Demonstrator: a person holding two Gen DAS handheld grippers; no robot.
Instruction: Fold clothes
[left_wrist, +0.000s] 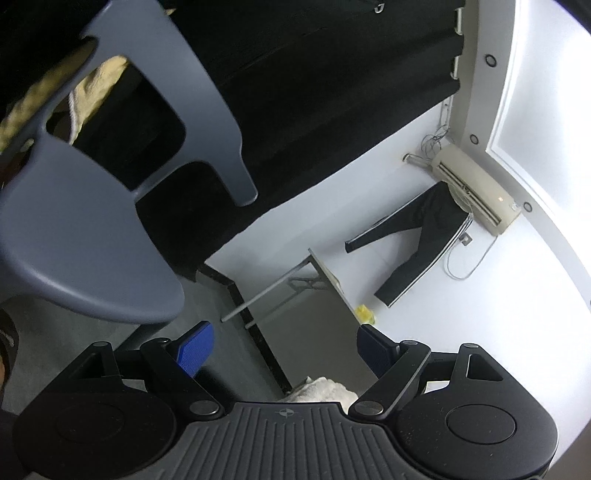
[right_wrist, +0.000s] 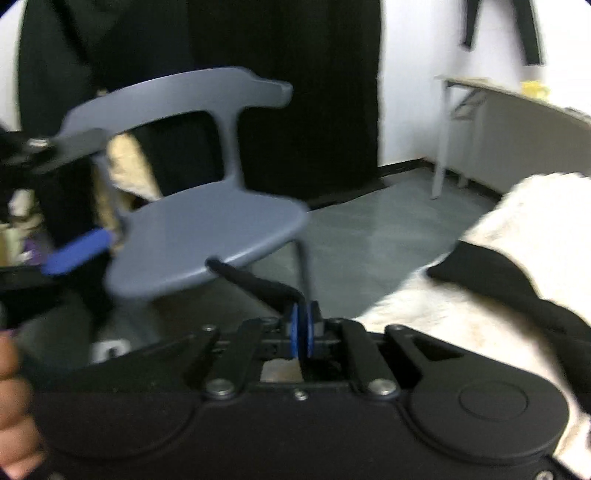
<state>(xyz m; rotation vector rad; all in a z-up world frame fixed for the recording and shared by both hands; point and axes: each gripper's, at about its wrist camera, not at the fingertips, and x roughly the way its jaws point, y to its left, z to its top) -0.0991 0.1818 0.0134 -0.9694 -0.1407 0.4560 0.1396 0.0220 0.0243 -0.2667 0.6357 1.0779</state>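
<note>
In the right wrist view my right gripper (right_wrist: 304, 312) is shut on a narrow strip of black garment (right_wrist: 255, 284) that sticks out up and to the left from between the blue pads. More black fabric (right_wrist: 498, 280) lies on a white fluffy cover (right_wrist: 535, 221) at the right. My left gripper (left_wrist: 284, 328) stands open in the left wrist view, with nothing between its blue pads (left_wrist: 195, 347). One of its blue pads (right_wrist: 74, 254) also shows at the left edge of the right wrist view, beside the chair.
A grey plastic chair (right_wrist: 207, 236) stands close in front on a grey floor (right_wrist: 362, 236). A folding table (right_wrist: 480, 96) stands by the white wall, with black trousers (left_wrist: 417, 236) hung under an air conditioner (left_wrist: 476, 188). Black curtains fill the back. A person's hand (right_wrist: 11, 387) shows at the lower left.
</note>
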